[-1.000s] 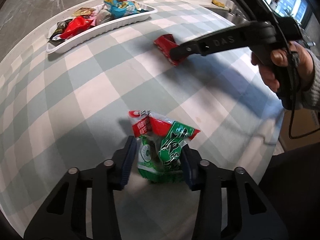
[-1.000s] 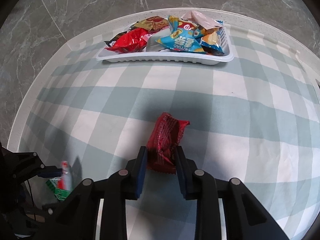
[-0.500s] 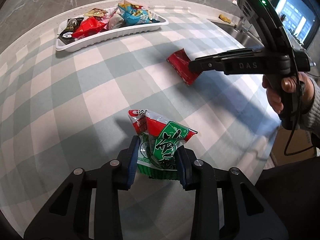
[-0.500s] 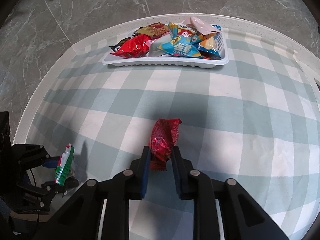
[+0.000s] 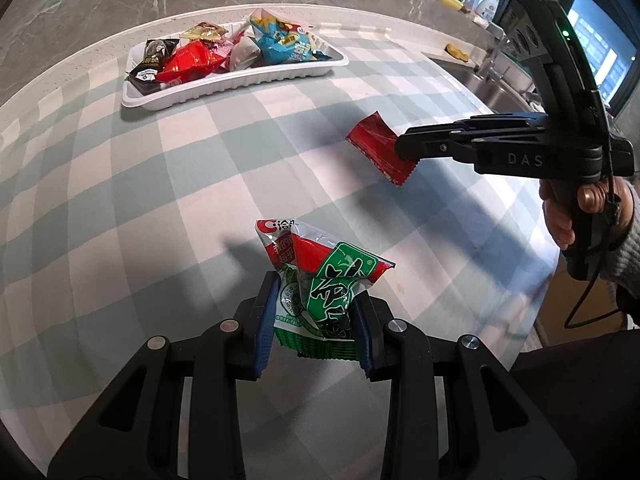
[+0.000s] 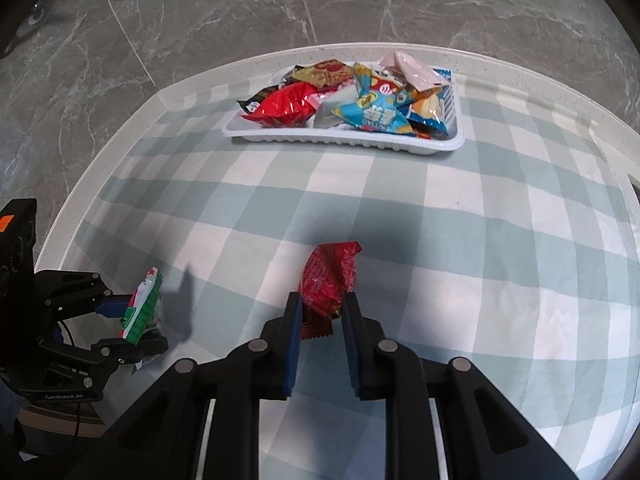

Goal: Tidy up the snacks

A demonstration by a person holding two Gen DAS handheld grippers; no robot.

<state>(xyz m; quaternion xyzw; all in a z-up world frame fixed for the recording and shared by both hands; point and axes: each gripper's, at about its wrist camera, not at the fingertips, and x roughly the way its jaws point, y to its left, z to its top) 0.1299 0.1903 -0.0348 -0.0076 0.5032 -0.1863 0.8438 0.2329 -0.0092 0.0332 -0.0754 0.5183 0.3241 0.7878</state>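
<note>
Tablecloth of pale green and white checks (image 6: pixel 500 240) covers a round-edged table with a cream rim, standing on a grey marbled floor (image 6: pixel 200 20). At the far side of the cloth sits a long white plastic tray (image 6: pixel 344 142) (image 5: pixel 224 86), heaped with mixed snack packets in red, blue, gold, black and pink.

Nearer, two black handheld grippers with blue finger pads work side by side. The right gripper (image 6: pixel 319 312) (image 5: pixel 400 148) is clenched on the near end of a crinkled red foil snack packet (image 6: pixel 330 278) (image 5: pixel 378 146); the left wrist view shows this packet held above the cloth, tilted, with its shadow below. A hand (image 5: pixel 576 216) in a grey sleeve grips the handle of that tool on the right.

The left gripper (image 5: pixel 314 314) (image 6: pixel 134 322) is clamped on the lower part of a green, red and white plastic snack pouch (image 5: pixel 320 280) (image 6: pixel 142 304), which stands upright between its pads, over the near edge of the table. The pouch and the red packet are well apart, and both are well short of the tray.

A sink with a tap (image 5: pixel 492 76) is visible at the far right.
</note>
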